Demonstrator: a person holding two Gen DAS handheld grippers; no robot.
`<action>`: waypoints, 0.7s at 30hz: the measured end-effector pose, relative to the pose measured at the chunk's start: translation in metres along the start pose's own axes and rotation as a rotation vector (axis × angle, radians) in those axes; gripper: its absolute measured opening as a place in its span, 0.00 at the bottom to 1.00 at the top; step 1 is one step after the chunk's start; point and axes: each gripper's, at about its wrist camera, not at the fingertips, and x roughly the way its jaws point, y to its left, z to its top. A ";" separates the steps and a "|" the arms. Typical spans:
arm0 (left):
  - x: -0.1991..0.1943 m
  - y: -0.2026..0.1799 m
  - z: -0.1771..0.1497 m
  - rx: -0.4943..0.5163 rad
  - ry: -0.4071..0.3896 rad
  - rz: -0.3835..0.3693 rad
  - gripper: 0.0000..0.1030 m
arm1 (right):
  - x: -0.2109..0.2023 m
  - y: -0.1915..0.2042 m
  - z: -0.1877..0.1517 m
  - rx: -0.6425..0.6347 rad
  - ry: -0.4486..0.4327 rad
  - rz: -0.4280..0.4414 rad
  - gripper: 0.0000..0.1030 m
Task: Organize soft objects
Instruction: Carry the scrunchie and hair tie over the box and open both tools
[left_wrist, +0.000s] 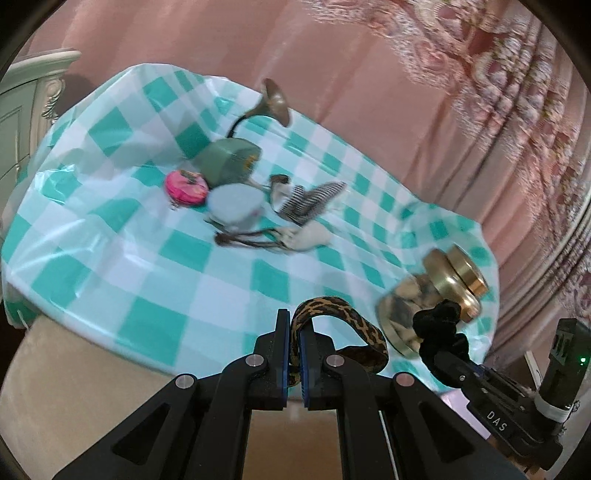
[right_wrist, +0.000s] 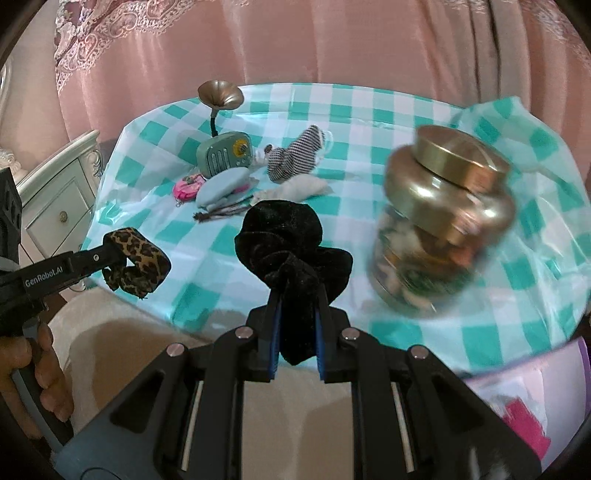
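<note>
Fingers of the left gripper (left_wrist: 294, 354) are pressed together on a leopard-print hair band (left_wrist: 343, 328), which loops up above the tips and curls off to the right; seen from the right wrist, that band (right_wrist: 138, 262) hangs at the left, over the near edge of the tabletop (right_wrist: 369, 110) with its teal-and-white checked cloth. Farther back on the cloth, toward the left, stands a small green radio (right_wrist: 225, 157) with a brass horn (right_wrist: 220, 96) on a curved neck. In front of the radio lie a pink round pouch (right_wrist: 189, 187) and, touching it, a pale blue round pouch (right_wrist: 221, 188), with a dark cord (right_wrist: 221, 214) trailing from the blue one. Just to the right are a black-and-white striped cloth piece (right_wrist: 291, 155) and, nearer, a white fluffy piece (right_wrist: 299, 188). At the centre, the right gripper (right_wrist: 297, 332) has its fingers clamped on a black velvet scrunchie (right_wrist: 291, 240), held above the near part of the cloth. To the right of the scrunchie stands a glass jar (right_wrist: 439, 229) with a gold lid (right_wrist: 458, 155), blurred and appearing tilted, with mixed things inside that cannot be made out. A pink curtain (right_wrist: 332, 44) hangs behind the tabletop.
</note>
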 end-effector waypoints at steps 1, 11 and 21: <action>-0.002 -0.003 -0.003 0.006 0.002 -0.008 0.05 | -0.005 -0.003 -0.004 0.003 0.000 -0.003 0.18; -0.016 -0.077 -0.052 0.130 0.071 -0.123 0.05 | -0.063 -0.045 -0.051 0.071 -0.001 -0.080 0.18; -0.015 -0.161 -0.097 0.306 0.158 -0.228 0.05 | -0.108 -0.108 -0.092 0.153 0.003 -0.192 0.18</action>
